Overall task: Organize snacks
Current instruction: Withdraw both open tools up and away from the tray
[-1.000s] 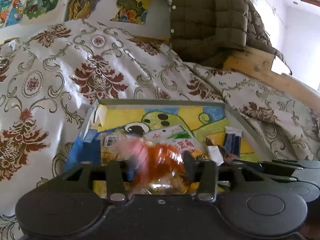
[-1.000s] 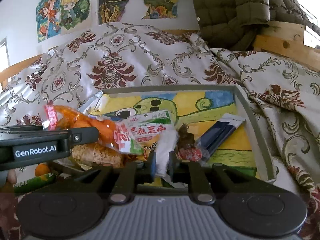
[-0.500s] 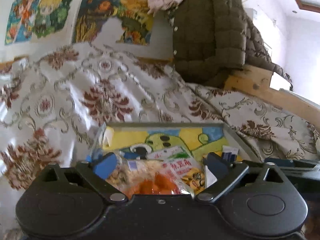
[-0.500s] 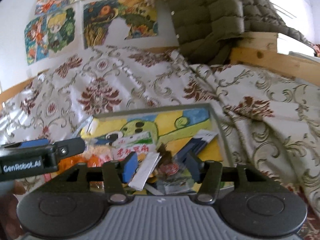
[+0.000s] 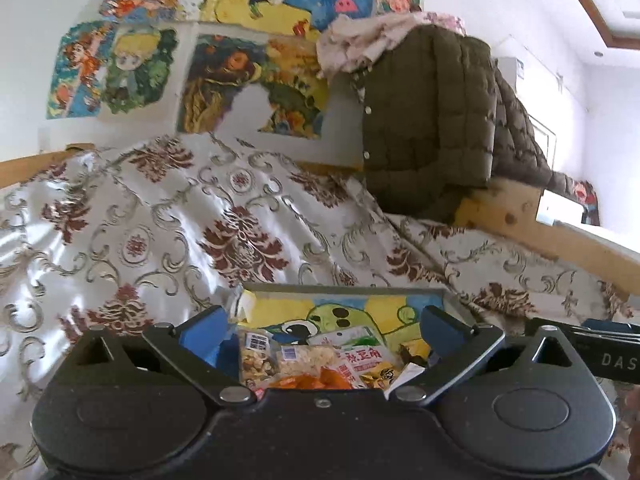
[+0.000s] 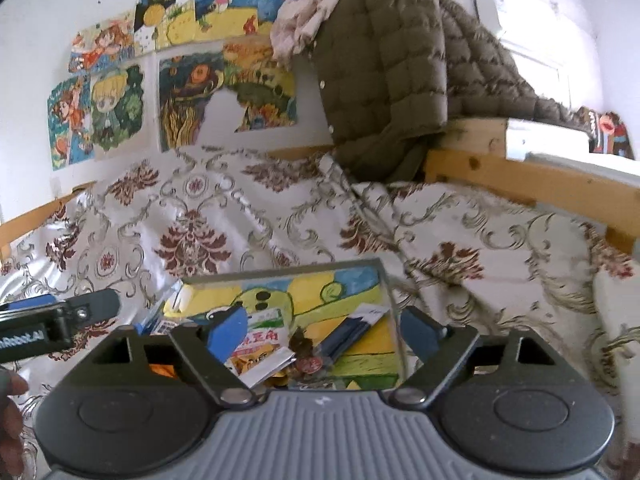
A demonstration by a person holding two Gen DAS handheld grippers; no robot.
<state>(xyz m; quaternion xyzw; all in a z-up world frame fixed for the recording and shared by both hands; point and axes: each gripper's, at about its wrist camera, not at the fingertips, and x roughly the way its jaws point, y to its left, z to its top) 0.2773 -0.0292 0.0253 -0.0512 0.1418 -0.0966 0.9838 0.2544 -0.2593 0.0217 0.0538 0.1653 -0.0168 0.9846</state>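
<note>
A shallow tray (image 5: 344, 289) with a cartoon picture on its floor lies on the bed and holds several snack packets. My left gripper (image 5: 322, 330) hovers above its near side, jaws opening wide, nothing between the blue pads. Below it lie an orange snack bag (image 5: 316, 380), a red-lettered packet (image 5: 360, 360) and a nut packet (image 5: 256, 356). My right gripper (image 6: 324, 332) is also opening and empty above the tray (image 6: 280, 272). Under it lie a white packet (image 6: 268, 368), a dark blue stick packet (image 6: 348, 330) and a small dark sweet (image 6: 302, 344).
A floral bedspread (image 5: 180, 240) surrounds the tray. An olive quilted jacket (image 5: 424, 120) hangs over the wooden bed frame (image 6: 520, 176) at the back right. Posters (image 5: 120, 68) cover the wall. The left gripper's side (image 6: 60, 320) and a hand (image 6: 8, 404) show at the right view's left edge.
Both grippers opened and let go: the left dropped the orange bag, the right the white packet, both into the tray. Both then rose and drew back, so the tray looks lower and smaller.
</note>
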